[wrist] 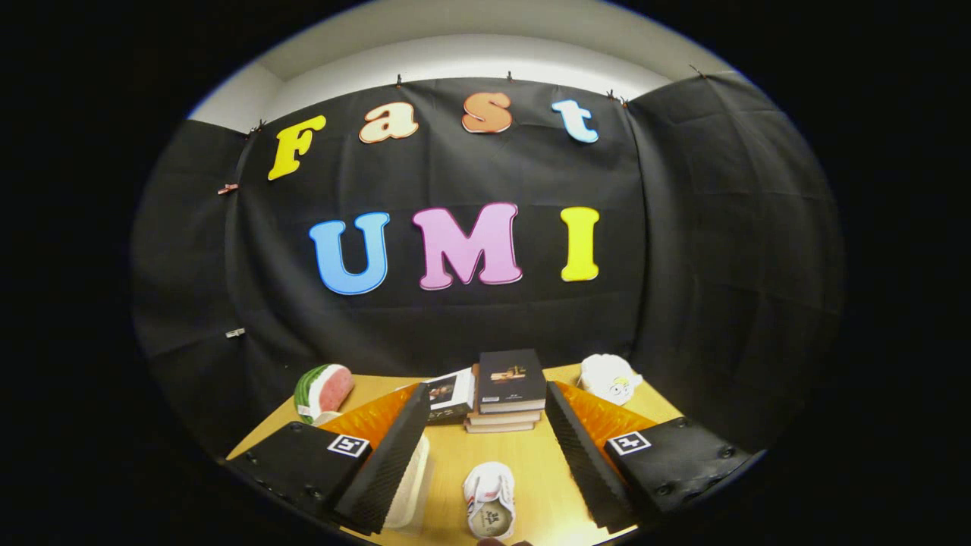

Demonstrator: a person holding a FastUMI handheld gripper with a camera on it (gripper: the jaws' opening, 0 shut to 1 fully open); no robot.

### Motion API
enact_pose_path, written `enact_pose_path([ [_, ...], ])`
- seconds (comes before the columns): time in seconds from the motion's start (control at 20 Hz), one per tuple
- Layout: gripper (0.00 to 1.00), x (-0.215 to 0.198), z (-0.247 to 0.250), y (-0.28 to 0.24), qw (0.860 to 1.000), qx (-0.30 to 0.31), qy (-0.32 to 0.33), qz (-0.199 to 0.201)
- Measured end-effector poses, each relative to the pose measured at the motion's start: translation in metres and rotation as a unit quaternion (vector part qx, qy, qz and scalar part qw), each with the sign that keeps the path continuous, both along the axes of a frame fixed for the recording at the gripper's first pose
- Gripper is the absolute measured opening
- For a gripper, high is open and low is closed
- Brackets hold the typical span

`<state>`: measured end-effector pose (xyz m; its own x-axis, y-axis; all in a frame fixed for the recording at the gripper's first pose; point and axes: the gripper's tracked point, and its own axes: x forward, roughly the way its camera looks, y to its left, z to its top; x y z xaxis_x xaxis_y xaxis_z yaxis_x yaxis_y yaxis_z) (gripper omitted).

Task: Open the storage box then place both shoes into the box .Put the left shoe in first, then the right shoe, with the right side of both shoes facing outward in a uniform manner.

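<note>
You are holding the fingers (485, 462) wide open with nothing in them, a white shoe (490, 500) is lying between them on the table (455, 455), and I think you are just starting, so finding the box comes next.

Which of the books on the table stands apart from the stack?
The book with a light cover, leaning just left of the stack of books, ahead of the open gripper. The dark-covered book lies flat on top of that stack.
</note>
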<state>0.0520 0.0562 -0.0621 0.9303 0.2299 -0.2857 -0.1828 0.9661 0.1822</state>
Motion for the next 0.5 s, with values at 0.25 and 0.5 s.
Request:
enact_pose_path([
  [0.25, 0.98, -0.008, -0.064, 0.033, 0.984, 0.085, 0.149, 0.053],
  [0.5, 0.98, -0.046, -0.138, 0.068, 0.933, 0.155, 0.306, 0.110],
])
